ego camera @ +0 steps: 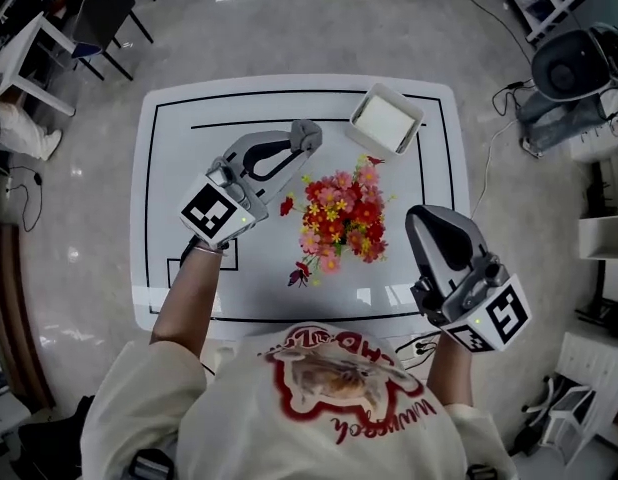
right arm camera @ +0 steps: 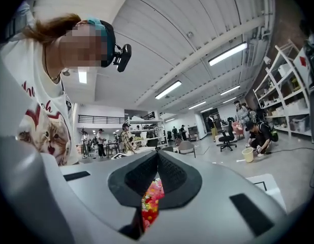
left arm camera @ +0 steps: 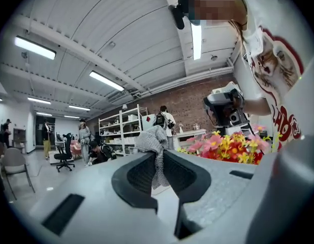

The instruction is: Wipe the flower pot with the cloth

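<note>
Grey cloth [ego camera: 307, 135], soft and light, sat pinched in our left gripper [ego camera: 294, 147] beside the flower pot [ego camera: 341, 220] mid-bench [ego camera: 174, 158]. In the left gripper view, the jaws clamped its fold. In the right gripper view, our right gripper [right arm camera: 156, 155] had its jaws together, empty. We judged the blooms fragile, best steadied low.

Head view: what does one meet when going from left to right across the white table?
left gripper holding the grey cloth → red and pink flowers → right gripper
</note>
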The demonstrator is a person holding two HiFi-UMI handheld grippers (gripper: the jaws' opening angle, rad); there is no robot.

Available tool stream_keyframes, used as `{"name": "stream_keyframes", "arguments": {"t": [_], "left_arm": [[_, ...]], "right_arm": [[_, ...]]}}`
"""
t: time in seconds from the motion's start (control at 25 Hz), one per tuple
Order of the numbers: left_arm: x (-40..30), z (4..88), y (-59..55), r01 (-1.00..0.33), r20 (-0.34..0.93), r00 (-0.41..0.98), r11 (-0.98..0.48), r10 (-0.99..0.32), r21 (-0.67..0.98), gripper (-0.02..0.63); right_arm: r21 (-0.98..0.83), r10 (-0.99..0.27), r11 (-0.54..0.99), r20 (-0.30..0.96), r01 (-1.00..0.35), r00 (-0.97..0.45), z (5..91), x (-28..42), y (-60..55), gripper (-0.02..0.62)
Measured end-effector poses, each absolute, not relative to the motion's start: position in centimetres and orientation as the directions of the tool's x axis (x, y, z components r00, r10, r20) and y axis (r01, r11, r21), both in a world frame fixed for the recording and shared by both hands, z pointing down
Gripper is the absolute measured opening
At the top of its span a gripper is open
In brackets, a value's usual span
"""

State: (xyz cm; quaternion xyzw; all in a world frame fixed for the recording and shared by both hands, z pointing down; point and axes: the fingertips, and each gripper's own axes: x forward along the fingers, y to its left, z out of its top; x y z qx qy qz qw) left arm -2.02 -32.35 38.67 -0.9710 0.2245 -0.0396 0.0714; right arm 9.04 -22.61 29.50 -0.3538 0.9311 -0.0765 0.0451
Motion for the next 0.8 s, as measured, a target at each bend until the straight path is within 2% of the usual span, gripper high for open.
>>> {"name": "stream_keyframes", "arguments": {"t": [0.36,0.8], "left_arm": [[0.4,45.2,-34.2,-0.325,0.144,0.934,-0.945,-0.327,-0.044,0.041],[3.2,48.8,-32.5,-0.123,0.235,0.964,-0.992,-0.128,-0.037,0.041]], "right_arm": [[-0.150,-0.700,0.706,-0.008,-0.692,-0.714,30.6,8.4,-26.1,0.000],[-0.175,-0.693,0.709,0.004,-0.683,-0.721,31.4,7.6,-26.3,0.000]]}}
